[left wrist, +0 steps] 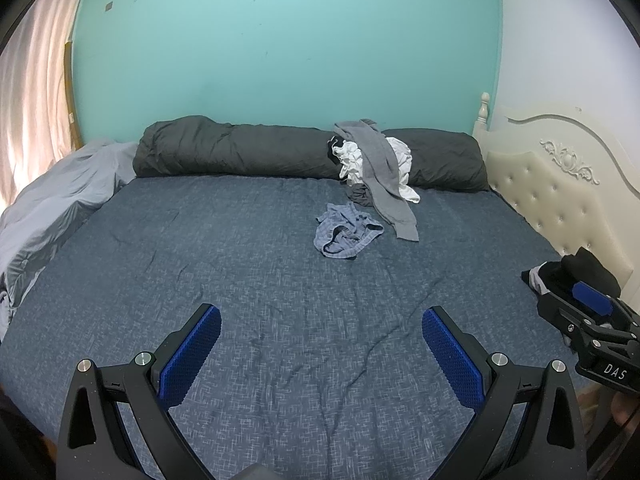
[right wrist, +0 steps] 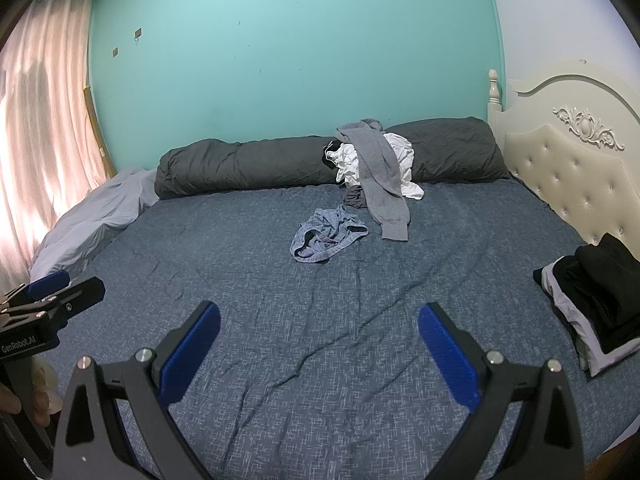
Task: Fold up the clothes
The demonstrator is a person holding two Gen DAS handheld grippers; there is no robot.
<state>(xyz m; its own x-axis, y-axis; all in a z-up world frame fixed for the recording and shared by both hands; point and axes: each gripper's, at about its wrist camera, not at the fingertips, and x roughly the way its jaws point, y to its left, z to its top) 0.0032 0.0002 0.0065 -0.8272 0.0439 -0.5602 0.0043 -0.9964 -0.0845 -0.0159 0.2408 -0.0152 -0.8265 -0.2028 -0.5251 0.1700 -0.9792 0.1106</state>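
A crumpled blue checked garment [left wrist: 347,233] [right wrist: 326,239] lies alone on the bed, well ahead of both grippers. Behind it a heap of clothes [left wrist: 376,164] [right wrist: 374,160] leans on the dark rolled duvet, with a long grey garment [left wrist: 386,184] [right wrist: 384,184] draped over white pieces. A stack of folded black and white clothes [right wrist: 596,308] [left wrist: 576,276] sits at the right edge. My left gripper [left wrist: 321,332] is open over bare sheet, nothing between its blue pads. My right gripper [right wrist: 319,330] is likewise open and holds nothing.
The blue patterned sheet [left wrist: 240,280] [right wrist: 280,300] spreads wide in front. A dark rolled duvet [left wrist: 240,152] lies along the teal wall, a grey quilt [left wrist: 52,208] at the left by the curtain. A cream headboard [right wrist: 572,160] bounds the right side.
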